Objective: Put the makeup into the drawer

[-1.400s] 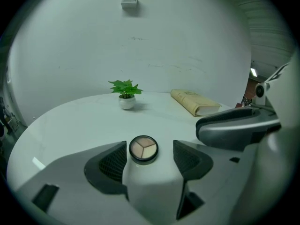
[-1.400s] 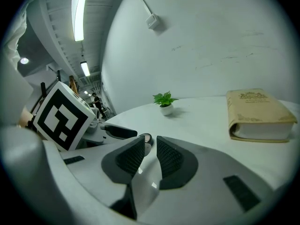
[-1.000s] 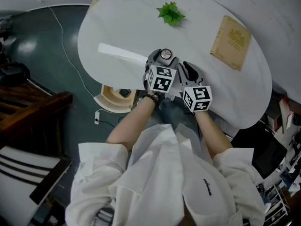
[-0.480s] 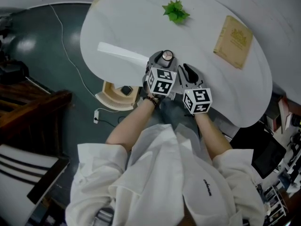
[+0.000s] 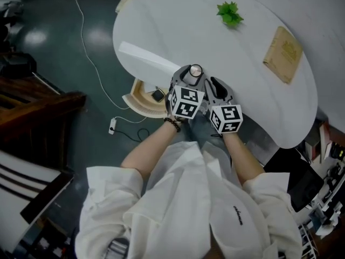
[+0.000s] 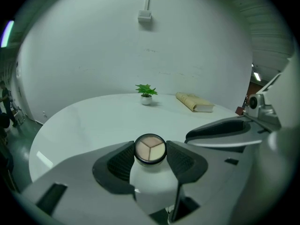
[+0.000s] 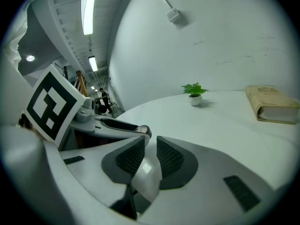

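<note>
The left gripper clamps a round three-shade makeup compact between its pads. Its jaws have just been closing, and the compact now sits pinched upright, lid-face to the camera. The right gripper is empty, with only a narrow gap between its pads, as it was a second ago.

The open wooden drawer juts out from under the white table, and the compact is held above the tabletop, just beside the drawer and not yet in it. Since the earlier frame both grippers have shifted closer to the drawer. More of its inside shows now, including a small dark object. The potted plant and tan book lie well beyond the drawer — further across the head view than before.
</note>
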The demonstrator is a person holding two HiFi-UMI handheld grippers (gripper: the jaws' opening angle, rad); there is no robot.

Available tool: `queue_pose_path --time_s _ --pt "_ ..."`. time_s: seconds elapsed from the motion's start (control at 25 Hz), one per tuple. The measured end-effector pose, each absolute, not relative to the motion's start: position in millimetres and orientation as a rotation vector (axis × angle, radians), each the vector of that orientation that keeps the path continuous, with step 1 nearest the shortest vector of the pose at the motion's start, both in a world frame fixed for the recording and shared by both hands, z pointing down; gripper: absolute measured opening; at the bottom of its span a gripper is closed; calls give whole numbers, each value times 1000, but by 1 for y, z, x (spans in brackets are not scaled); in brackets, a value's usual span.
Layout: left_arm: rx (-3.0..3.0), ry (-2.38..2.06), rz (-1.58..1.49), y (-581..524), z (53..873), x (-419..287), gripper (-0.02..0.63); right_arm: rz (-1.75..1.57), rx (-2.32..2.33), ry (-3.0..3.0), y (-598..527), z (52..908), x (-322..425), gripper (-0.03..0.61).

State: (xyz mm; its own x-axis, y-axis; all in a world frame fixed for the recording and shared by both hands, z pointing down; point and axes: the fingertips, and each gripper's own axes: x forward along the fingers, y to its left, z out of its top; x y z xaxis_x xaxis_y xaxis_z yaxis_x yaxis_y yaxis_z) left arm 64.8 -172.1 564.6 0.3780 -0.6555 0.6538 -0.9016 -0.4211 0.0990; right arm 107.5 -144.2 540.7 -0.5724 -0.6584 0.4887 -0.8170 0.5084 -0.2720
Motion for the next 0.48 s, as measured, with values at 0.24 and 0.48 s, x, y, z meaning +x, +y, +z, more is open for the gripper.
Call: queue_pose_path --time_s 0.24,0.48 --pt "2170 -1353 736 -124 562 2 227 686 1155 -2455 -112 541 48 95" --pt "2137 -1356 758 -83 573 -55 227 690 1098 -2456 -78 549 -6 78"
